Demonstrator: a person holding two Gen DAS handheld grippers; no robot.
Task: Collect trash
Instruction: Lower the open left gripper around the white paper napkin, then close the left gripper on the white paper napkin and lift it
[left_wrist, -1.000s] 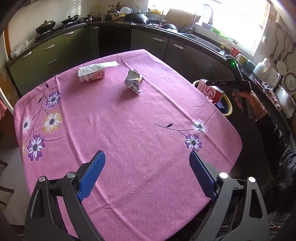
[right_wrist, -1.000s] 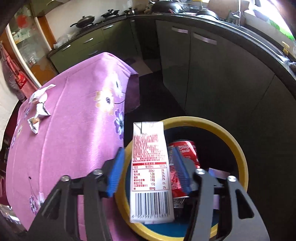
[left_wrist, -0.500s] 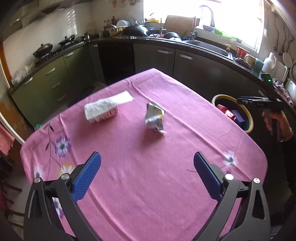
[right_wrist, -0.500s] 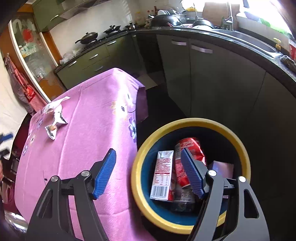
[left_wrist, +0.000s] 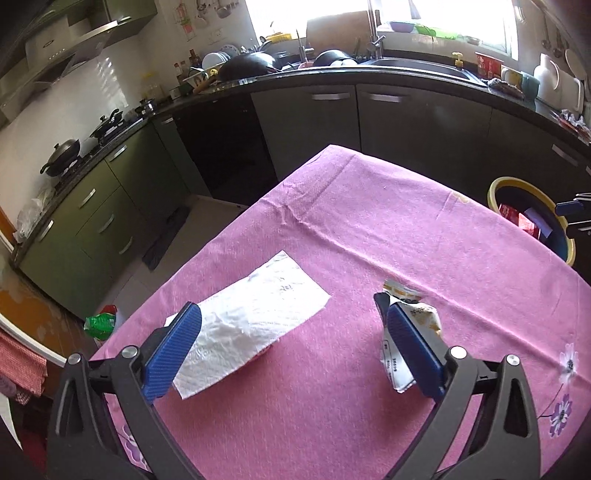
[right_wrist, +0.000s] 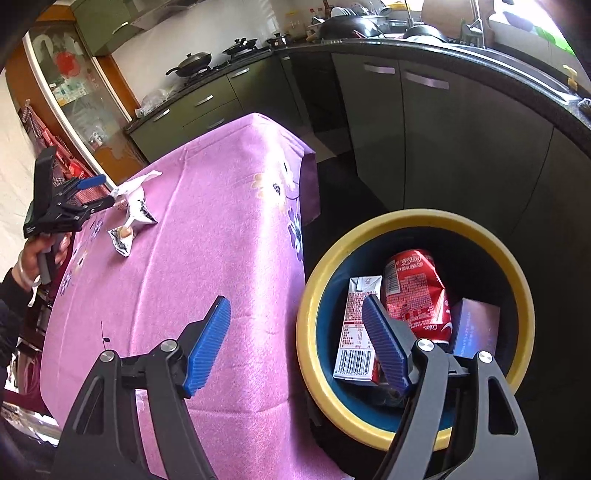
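Observation:
My left gripper (left_wrist: 291, 339) is open and empty, low over the pink tablecloth (left_wrist: 369, 240). A white paper napkin (left_wrist: 251, 325) draped over a small carton lies by its left finger, and a crumpled snack wrapper (left_wrist: 410, 332) lies beside its right finger. My right gripper (right_wrist: 295, 347) is open and empty above the edge of the yellow-rimmed bin (right_wrist: 417, 218). In the bin lie a white milk carton (right_wrist: 356, 321), a crushed red cola can (right_wrist: 413, 291) and a purple box (right_wrist: 476, 332). The bin also shows in the left wrist view (left_wrist: 532, 221).
Dark kitchen cabinets (left_wrist: 369, 122) and a counter with sink and pans curve behind the table. A green bag (left_wrist: 99, 323) lies on the floor at the left. The left gripper and hand show in the right wrist view (right_wrist: 55, 206), by the wrapper (right_wrist: 129, 225).
My right gripper opened and dropped the milk carton into the bin. My left gripper moved forward across the table to the napkin and wrapper, which now sit by its fingers.

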